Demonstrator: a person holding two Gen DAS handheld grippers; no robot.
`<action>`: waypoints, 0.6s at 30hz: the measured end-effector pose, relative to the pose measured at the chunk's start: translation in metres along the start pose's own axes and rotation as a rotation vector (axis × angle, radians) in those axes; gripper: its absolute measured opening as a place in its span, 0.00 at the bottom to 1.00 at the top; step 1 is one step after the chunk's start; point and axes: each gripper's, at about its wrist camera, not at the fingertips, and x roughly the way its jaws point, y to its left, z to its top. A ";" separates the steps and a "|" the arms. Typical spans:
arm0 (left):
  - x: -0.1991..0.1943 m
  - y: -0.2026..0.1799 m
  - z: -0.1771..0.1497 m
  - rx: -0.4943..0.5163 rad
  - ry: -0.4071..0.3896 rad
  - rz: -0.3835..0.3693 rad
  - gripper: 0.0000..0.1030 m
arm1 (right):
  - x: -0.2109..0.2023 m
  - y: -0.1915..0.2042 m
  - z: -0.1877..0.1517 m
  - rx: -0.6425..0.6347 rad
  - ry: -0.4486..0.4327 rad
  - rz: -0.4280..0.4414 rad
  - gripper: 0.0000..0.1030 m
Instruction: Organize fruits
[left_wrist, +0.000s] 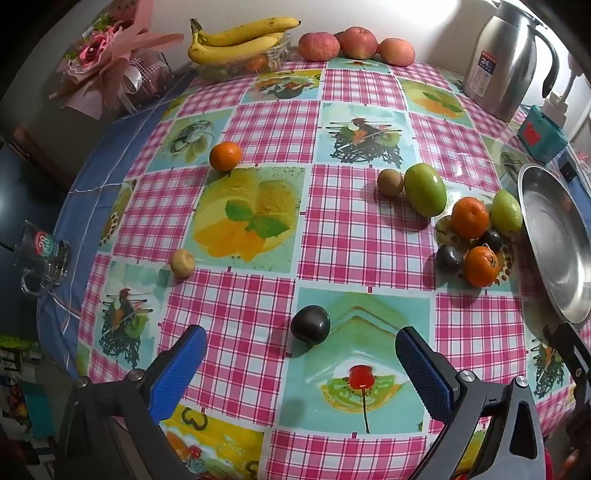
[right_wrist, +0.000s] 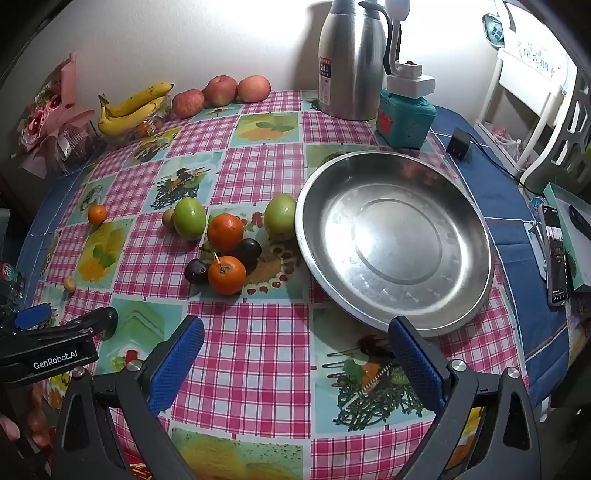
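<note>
The dark plum (left_wrist: 310, 325) lies loose on the checked cloth (left_wrist: 258, 155), just ahead of my left gripper (left_wrist: 301, 363) and between the lines of its spread, empty fingers; nothing is held. I judge the plum my next pick, and it is round and smooth; if one pad reaches it before the other, it may roll off toward the table edge near me. My right gripper (right_wrist: 295, 354) is likewise released and holds nothing, hanging near the front rim of the steel basin (right_wrist: 461, 295), which holds no fruit yet. Carrying the plum across, I could clip the cluster beside the basin, two oranges (right_wrist: 226, 275), two dark plums and a green fruit (right_wrist: 279, 216) that looks to touch its rim; a nudge there would scatter them. Farther off lie a small orange (left_wrist: 225, 156) and a pale small fruit (left_wrist: 182, 262), well apart; the two grippers could also collide near the basin.
</note>
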 end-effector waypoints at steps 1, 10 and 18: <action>0.000 0.000 0.000 0.000 0.000 0.001 1.00 | -0.001 0.001 0.000 0.001 0.000 0.000 0.97; 0.001 -0.001 -0.002 -0.002 0.003 -0.002 1.00 | 0.002 -0.003 0.000 -0.004 0.007 0.007 0.97; 0.000 -0.001 -0.001 0.002 0.006 0.001 1.00 | 0.003 -0.002 0.001 0.001 -0.001 0.008 0.97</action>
